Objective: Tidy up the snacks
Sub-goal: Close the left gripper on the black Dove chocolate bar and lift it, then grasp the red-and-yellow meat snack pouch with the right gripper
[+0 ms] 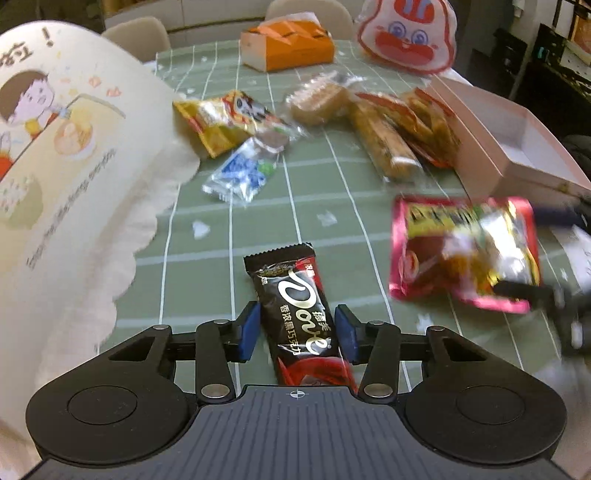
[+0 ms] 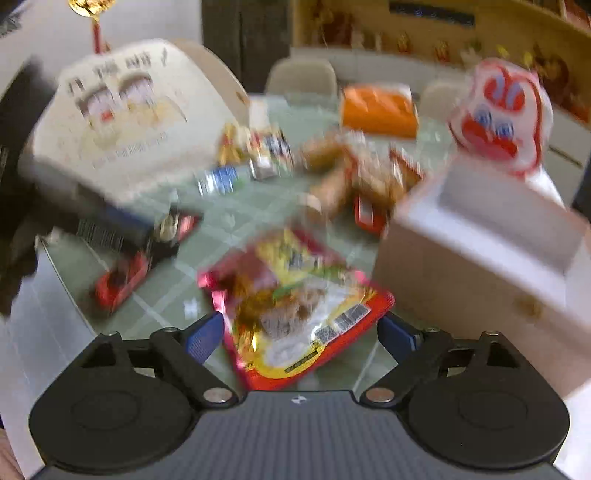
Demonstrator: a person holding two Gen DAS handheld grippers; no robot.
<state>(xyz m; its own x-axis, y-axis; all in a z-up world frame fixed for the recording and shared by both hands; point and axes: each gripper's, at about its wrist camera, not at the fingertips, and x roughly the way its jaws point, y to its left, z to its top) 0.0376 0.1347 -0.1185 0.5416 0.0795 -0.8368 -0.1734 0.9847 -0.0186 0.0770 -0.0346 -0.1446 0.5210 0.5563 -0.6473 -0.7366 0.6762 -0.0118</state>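
Observation:
A black Dove chocolate bar lies on the green checked tablecloth. It sits between the blue pads of my left gripper, which is open, with a thin gap showing at the right pad. My right gripper is shut on a red and yellow snack packet across its width. In the left wrist view that packet hangs tilted above the cloth, blurred, with a dark finger at its lower corner.
An open pink box stands at the right. A large cream cartoon-printed bag fills the left. Loose snacks lie mid-table: a yellow packet, a blue-white packet, long bars. An orange box and a rabbit-face bag stand behind.

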